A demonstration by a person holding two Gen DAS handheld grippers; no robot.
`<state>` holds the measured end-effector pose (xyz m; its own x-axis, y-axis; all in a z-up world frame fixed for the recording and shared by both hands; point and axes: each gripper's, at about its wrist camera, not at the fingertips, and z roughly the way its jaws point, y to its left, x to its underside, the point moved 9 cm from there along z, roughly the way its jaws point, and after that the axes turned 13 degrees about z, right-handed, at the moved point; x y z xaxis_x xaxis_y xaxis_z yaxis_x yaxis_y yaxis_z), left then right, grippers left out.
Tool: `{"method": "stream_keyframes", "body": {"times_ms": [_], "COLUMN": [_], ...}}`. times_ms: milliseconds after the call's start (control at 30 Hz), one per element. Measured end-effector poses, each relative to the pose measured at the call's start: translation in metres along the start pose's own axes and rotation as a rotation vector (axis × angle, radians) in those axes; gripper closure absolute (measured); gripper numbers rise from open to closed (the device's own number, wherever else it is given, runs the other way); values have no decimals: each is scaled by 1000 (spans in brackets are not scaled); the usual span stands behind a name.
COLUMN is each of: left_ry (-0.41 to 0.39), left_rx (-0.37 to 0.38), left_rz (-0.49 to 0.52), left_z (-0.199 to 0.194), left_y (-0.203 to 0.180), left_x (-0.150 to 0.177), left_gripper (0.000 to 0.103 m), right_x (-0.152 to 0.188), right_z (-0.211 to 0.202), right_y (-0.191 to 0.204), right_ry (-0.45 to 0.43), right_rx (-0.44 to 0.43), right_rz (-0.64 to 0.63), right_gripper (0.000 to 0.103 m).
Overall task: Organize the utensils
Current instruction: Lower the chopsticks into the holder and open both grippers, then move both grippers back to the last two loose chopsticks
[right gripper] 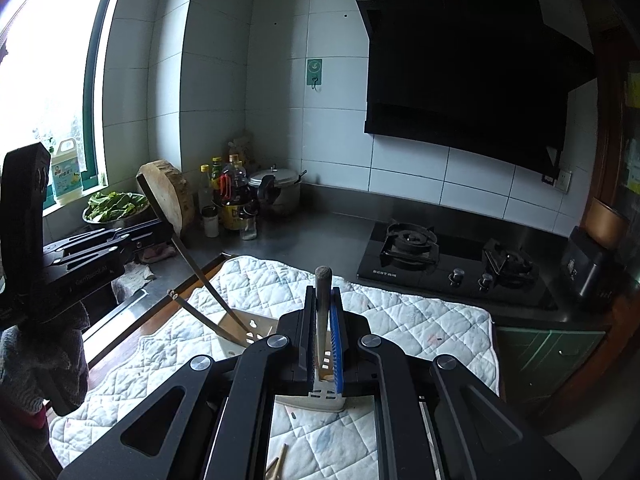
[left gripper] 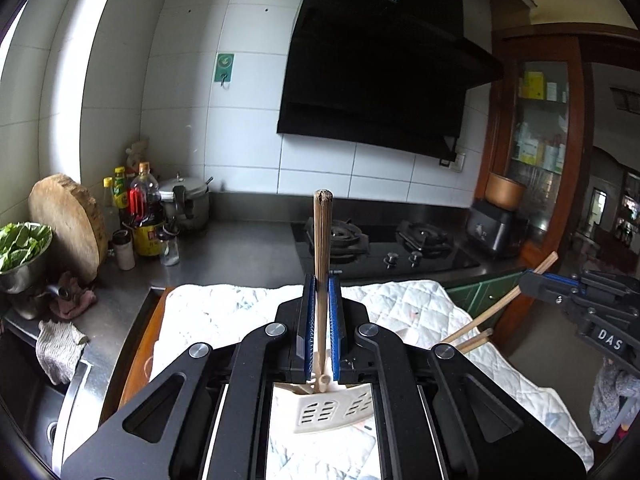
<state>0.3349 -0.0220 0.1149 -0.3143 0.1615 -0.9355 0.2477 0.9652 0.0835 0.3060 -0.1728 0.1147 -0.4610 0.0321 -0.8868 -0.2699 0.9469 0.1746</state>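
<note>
Looking along the left hand-held gripper [left gripper: 322, 280], found it pinching a chopstick [left gripper: 322, 240] at centre frame. Noted the long axis running straight up the picture and the lower tip down inside the white slotted holder [left gripper: 320, 412] at bottom centre. Spotted the right hand-held gripper [left gripper: 530, 276] at the right edge, likewise clamped on a second stick [left gripper: 496, 308] that slanted from upper right to lower left toward that same holder.

Checked this against the right wrist view: same clamp on an upright stick at centre, holder directly beneath, other gripper at left with its stick leaning down to the holder's far corner. Also saw a shorter stick [right gripper: 200, 314] leaning in that corner and loose ones [right gripper: 276, 468] on the cloth [right gripper: 420, 320] covering the table, at the bottom edge.

Judged the holder to lie straight below both tips, with neither hand clearly nearer. Reckoned the coming move turned on keeping each stick's axis aimed into the opening before letting go. Flagged the slanted stick as likelier to tip out.
</note>
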Motion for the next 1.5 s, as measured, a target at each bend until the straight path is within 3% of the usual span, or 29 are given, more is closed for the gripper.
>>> {"method": "stream_keyframes", "body": {"times_ms": [400,700,933,967,1033,1200,1267,1500], "left_ry": [91,93,100,104,104,101,107,121], "left_rx": [23,20,18,18,11,16,17,17], "left_rz": [-23,-6,1,1,-2,26,37,29], "left_z": [27,15,-6,-9,-17,-40,-50,-76], "left_y": [12,9,9,9,8,-4,-11,-19], "left_x": [32,38,49,51,55,66,74,101], "left_gripper": [97,88,86,84,61,60,58,44], "right_x": [20,34,39,40,42,54,62,102], "right_z": [39,57,41,37,26,-5,-18,-53], "right_y": [-7,-15,-14,-14,-11,-4,0,5], "right_ry": [75,109,93,87,77,42,30,20], "right_rx": [39,45,35,32,25,6,-2,-24], "right_rz": [-2,20,26,26,24,8,-2,-9], "right_gripper": [96,96,91,87,84,72,71,60]}}
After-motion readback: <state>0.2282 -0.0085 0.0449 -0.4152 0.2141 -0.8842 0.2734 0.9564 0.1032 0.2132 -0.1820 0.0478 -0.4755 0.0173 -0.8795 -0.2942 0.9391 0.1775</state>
